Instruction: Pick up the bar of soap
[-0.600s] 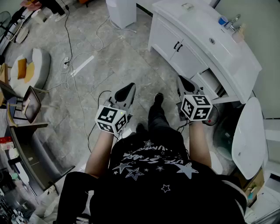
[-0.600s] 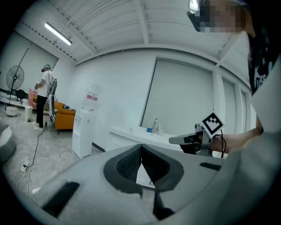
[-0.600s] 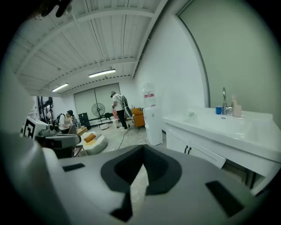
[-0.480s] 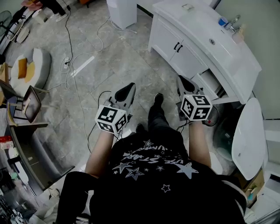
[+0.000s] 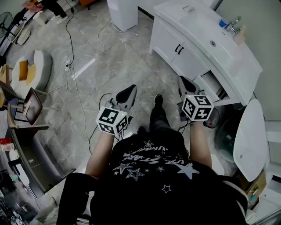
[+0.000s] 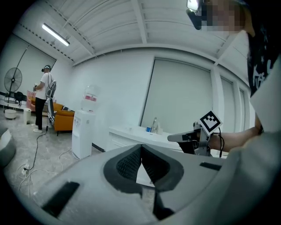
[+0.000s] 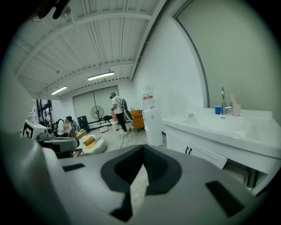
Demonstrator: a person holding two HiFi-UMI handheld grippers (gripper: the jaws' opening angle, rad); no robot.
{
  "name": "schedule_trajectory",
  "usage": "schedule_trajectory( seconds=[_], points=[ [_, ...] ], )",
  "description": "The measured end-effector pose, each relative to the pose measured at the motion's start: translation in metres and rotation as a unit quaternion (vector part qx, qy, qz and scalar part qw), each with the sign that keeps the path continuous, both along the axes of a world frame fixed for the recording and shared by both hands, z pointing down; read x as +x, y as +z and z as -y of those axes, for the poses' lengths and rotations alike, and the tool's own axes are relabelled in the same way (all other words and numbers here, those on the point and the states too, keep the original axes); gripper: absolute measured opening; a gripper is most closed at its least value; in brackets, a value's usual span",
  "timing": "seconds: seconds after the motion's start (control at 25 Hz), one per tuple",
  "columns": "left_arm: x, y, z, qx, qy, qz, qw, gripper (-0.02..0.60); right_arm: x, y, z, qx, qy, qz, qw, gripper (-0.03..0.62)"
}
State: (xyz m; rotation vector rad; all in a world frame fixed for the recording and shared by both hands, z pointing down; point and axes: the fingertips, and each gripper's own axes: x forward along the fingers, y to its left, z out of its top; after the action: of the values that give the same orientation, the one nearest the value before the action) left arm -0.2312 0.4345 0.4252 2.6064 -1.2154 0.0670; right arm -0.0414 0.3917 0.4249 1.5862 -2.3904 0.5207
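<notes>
Far left in the head view there is a round floor cushion with orange pillows lying on it. Next comes a white water dispenser with a bottle on top; the bottle has a red label, print too small to read. Then the left gripper, held out in front of the torso, roughly level with the nose a touch down. Its jaws are pressed together at the tips with nothing between them. Its marker cube shows black-and-white squares only, no text. The person wears a black T-shirt with white stars and a line of lettering, not readable from here. The right gripper is alongside, well apart from the left and tipped down a bit more, pointing toward the white cabinet. Its jaws are fully closed and empty. The white bench has a sink basin and doors with dark handles below. A drawer-like box juts out under its near end; contents cannot be told. The bar of soap is a small pale block at the far end of the bench top, well apart from both grippers and too small for more detail. A blue cup stands beside the faucet at the back edge, contents not visible. A beige item sits just right of the faucet.
</notes>
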Motion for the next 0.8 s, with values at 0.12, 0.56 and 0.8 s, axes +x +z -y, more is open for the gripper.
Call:
schedule_trajectory(
  seconds=[0.12, 0.56, 0.8],
  points=[
    [-0.006, -0.004, 0.012, 0.006, -0.002, -0.008, 0.9999, 0.009, 0.001, -0.004, 0.011, 0.009, 0.008, 0.018, 1.0, 0.006],
    [0.003, 0.0, 0.096, -0.001, -0.013, 0.002, 0.9999, 0.01, 0.025, -0.007, 0.103, 0.016, 0.026, 0.068, 0.997, 0.202],
    [0.028, -0.003, 0.165, -0.007, -0.016, 0.017, 0.9997, 0.011, 0.054, -0.001, 0.176, -0.006, 0.027, 0.093, 0.995, 0.351]
  ],
)
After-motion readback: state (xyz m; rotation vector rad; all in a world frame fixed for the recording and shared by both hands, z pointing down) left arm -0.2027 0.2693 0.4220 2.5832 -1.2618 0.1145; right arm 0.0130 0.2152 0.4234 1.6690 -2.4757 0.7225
